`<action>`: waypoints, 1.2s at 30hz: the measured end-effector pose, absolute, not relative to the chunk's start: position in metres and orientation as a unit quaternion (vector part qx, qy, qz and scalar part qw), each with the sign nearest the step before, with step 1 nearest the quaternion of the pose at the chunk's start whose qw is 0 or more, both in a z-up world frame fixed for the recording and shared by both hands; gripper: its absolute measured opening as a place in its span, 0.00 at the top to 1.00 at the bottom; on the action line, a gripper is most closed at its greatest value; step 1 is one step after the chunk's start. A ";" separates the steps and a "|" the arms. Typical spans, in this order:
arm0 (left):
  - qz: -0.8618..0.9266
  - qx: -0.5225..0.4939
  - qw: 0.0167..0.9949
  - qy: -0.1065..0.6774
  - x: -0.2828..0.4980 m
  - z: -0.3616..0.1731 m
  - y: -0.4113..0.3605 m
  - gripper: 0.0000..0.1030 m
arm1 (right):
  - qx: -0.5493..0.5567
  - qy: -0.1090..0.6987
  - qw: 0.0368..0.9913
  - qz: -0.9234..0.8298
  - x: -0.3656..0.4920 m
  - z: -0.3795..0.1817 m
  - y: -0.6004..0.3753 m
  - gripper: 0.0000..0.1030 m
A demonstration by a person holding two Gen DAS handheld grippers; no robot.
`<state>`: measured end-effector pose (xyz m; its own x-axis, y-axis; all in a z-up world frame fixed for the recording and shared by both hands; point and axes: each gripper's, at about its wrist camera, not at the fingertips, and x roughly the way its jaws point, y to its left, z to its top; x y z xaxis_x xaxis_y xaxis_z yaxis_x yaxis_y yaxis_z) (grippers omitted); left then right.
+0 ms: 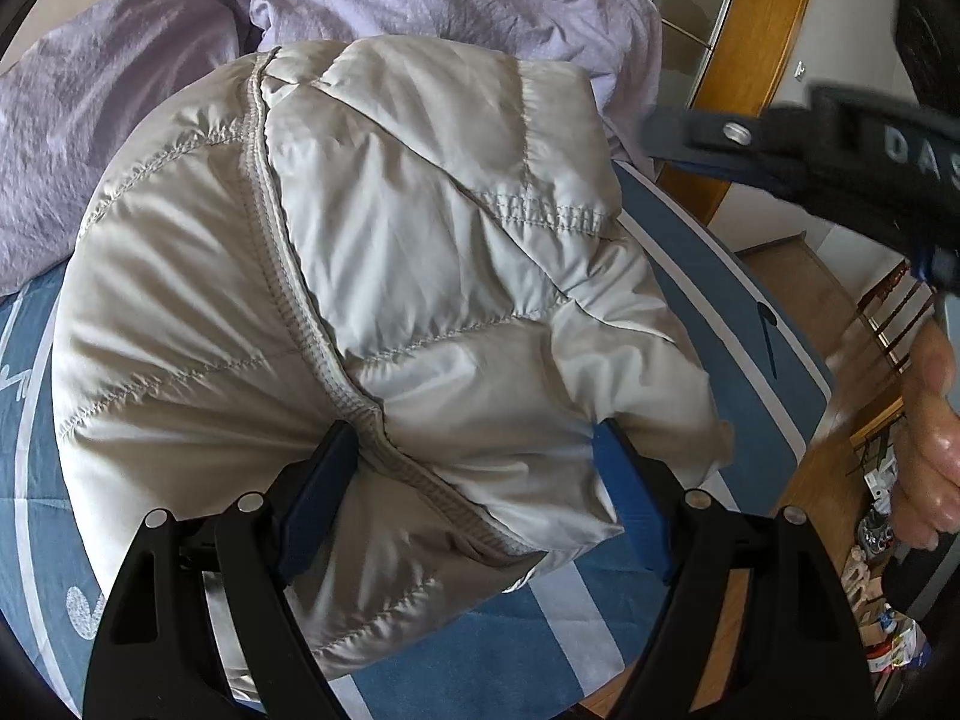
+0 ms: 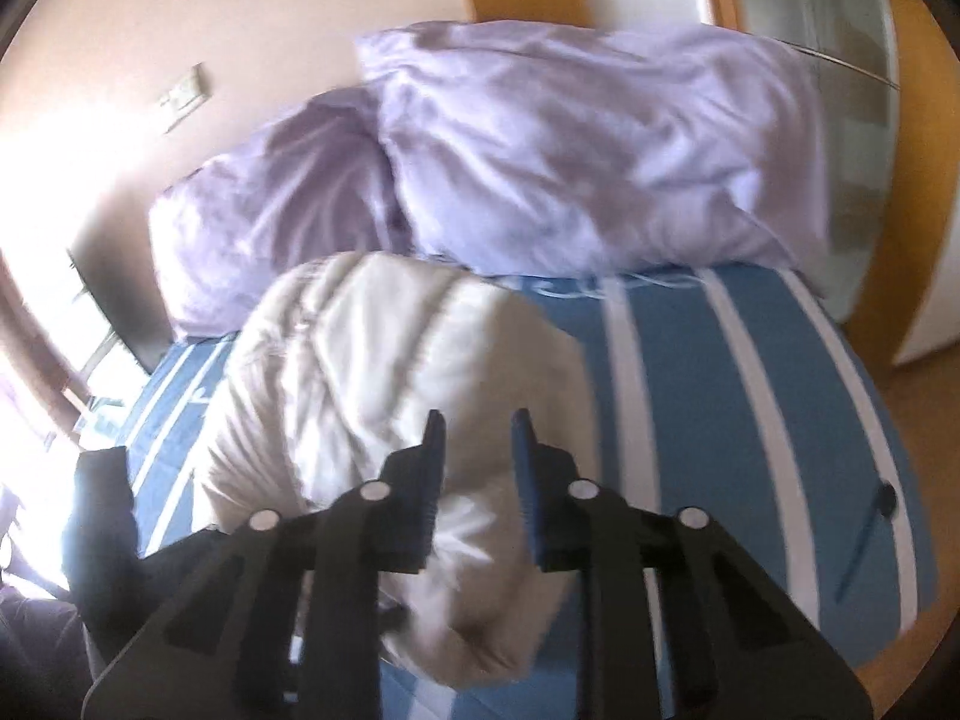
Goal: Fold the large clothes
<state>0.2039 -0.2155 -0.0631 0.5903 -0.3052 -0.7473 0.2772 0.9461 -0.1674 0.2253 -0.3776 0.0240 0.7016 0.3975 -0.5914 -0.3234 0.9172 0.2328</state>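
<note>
A pale grey quilted puffer jacket (image 1: 420,270) lies bundled into a thick fold on the blue striped bed (image 1: 480,630). My left gripper (image 1: 474,456) straddles the near end of the bundle, its blue pads (image 1: 318,480) pressing into both sides of the padding. In the right wrist view the same jacket (image 2: 372,372) sits below and beyond my right gripper (image 2: 477,426), whose jaws stand a narrow gap apart with nothing between them, lifted off the fabric. From the left wrist view the right gripper (image 1: 660,138) appears blurred at the upper right, with a hand (image 1: 924,438) beneath it.
Two lilac pillows (image 2: 570,150) lie at the head of the bed behind the jacket. A dark pen-like object (image 2: 870,534) rests on the sheet (image 2: 750,420) near the right edge. A wooden wardrobe frame (image 1: 750,90) and cluttered floor (image 1: 888,600) lie beyond that edge.
</note>
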 end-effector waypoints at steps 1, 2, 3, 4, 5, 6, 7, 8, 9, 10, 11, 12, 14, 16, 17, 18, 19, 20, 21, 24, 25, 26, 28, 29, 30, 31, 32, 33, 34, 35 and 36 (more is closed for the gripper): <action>-0.163 -0.015 0.892 0.422 0.205 -0.063 -0.216 0.22 | 0.050 0.335 0.919 0.202 0.228 0.024 -0.372 0.83; -0.164 -0.015 0.892 0.422 0.204 -0.063 -0.216 0.22 | 0.045 0.339 0.917 0.206 0.230 0.021 -0.367 0.83; -0.165 -0.014 0.891 0.422 0.204 -0.062 -0.215 0.22 | 0.043 0.346 0.914 0.208 0.233 0.017 -0.364 0.85; -0.164 -0.014 0.892 0.422 0.204 -0.062 -0.215 0.22 | 0.043 0.354 0.911 0.208 0.235 0.013 -0.363 0.87; -0.165 -0.014 0.892 0.422 0.204 -0.062 -0.214 0.22 | 0.045 0.367 0.906 0.207 0.238 0.004 -0.362 0.88; -0.166 -0.013 0.892 0.421 0.203 -0.061 -0.214 0.22 | 0.047 0.377 0.902 0.206 0.239 -0.002 -0.363 0.88; -0.166 -0.013 0.892 0.421 0.203 -0.061 -0.214 0.22 | 0.050 0.391 0.896 0.206 0.241 -0.010 -0.363 0.90; -0.166 -0.012 0.892 0.421 0.203 -0.060 -0.214 0.22 | 0.050 0.400 0.892 0.204 0.242 -0.017 -0.364 0.94; -0.166 -0.010 0.892 0.421 0.202 -0.060 -0.215 0.22 | 0.048 0.408 0.890 0.198 0.242 -0.024 -0.364 0.97; -0.166 -0.010 0.892 0.420 0.201 -0.060 -0.215 0.22 | 0.049 0.413 0.888 0.194 0.241 -0.029 -0.365 0.99; -0.167 -0.007 0.892 0.420 0.200 -0.059 -0.216 0.22 | 0.053 0.420 0.886 0.191 0.242 -0.036 -0.367 0.99; -0.167 -0.006 0.893 0.419 0.199 -0.058 -0.217 0.22 | 0.061 0.425 0.883 0.189 0.242 -0.041 -0.369 0.99; -0.170 -0.003 0.892 0.418 0.197 -0.057 -0.217 0.22 | 0.075 0.432 0.879 0.185 0.242 -0.050 -0.372 0.99; -0.172 -0.003 0.893 0.416 0.194 -0.055 -0.218 0.23 | 0.079 0.438 0.877 0.180 0.241 -0.057 -0.373 0.99; -0.173 -0.003 0.893 0.416 0.194 -0.054 -0.218 0.23 | 0.080 0.442 0.876 0.177 0.240 -0.061 -0.373 0.99; -0.174 -0.004 0.893 0.414 0.193 -0.053 -0.218 0.23 | 0.081 0.444 0.875 0.174 0.240 -0.065 -0.374 0.99; -0.174 -0.003 0.894 0.413 0.192 -0.051 -0.218 0.23 | 0.085 0.444 0.875 0.173 0.239 -0.069 -0.375 0.99; -0.175 -0.003 0.895 0.411 0.191 -0.049 -0.218 0.23 | 0.089 0.445 0.874 0.172 0.239 -0.072 -0.376 0.99; -0.176 -0.003 0.895 0.410 0.190 -0.048 -0.219 0.23 | 0.094 0.446 0.874 0.170 0.239 -0.075 -0.378 0.99; -0.174 -0.003 0.898 0.404 0.190 -0.042 -0.217 0.23 | 0.104 0.447 0.873 0.163 0.237 -0.082 -0.381 0.99; -0.174 -0.004 0.899 0.402 0.190 -0.041 -0.216 0.23 | 0.103 0.446 0.875 0.160 0.235 -0.084 -0.381 0.99; -0.173 -0.006 0.900 0.400 0.189 -0.038 -0.215 0.23 | 0.101 0.445 0.876 0.157 0.235 -0.086 -0.381 0.99; -0.172 -0.008 0.902 0.396 0.190 -0.033 -0.213 0.23 | 0.104 0.445 0.876 0.153 0.235 -0.089 -0.383 0.99; -0.170 -0.010 0.903 0.393 0.191 -0.031 -0.212 0.23 | 0.112 0.445 0.875 0.153 0.234 -0.090 -0.385 0.99; -0.169 -0.010 0.904 0.392 0.192 -0.029 -0.212 0.23 | 0.123 0.445 0.874 0.154 0.234 -0.091 -0.387 0.99; -0.167 -0.010 0.905 0.390 0.194 -0.027 -0.211 0.23 | 0.131 0.446 0.872 0.153 0.234 -0.091 -0.389 0.99; -0.166 -0.011 0.906 0.390 0.195 -0.026 -0.210 0.23 | 0.135 0.447 0.871 0.153 0.234 -0.091 -0.389 0.99; -0.166 -0.012 0.906 0.389 0.197 -0.025 -0.210 0.23 | 0.134 0.447 0.871 0.152 0.234 -0.090 -0.389 0.99; -0.165 -0.013 0.907 0.388 0.199 -0.023 -0.210 0.23 | 0.132 0.447 0.871 0.152 0.235 -0.090 -0.388 0.99; -0.164 -0.012 0.907 0.387 0.201 -0.022 -0.210 0.23 | 0.130 0.447 0.872 0.150 0.235 -0.089 -0.388 0.99; -0.162 -0.011 0.909 0.384 0.202 -0.019 -0.210 0.23 | 0.131 0.447 0.872 0.150 0.236 -0.089 -0.388 0.99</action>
<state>0.2023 -0.2097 -0.0195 0.6522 -0.3031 -0.6948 0.2869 0.9471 -0.1438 0.2355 -0.3881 -0.0889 0.5561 0.3777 -0.7404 -0.1445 0.9211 0.3614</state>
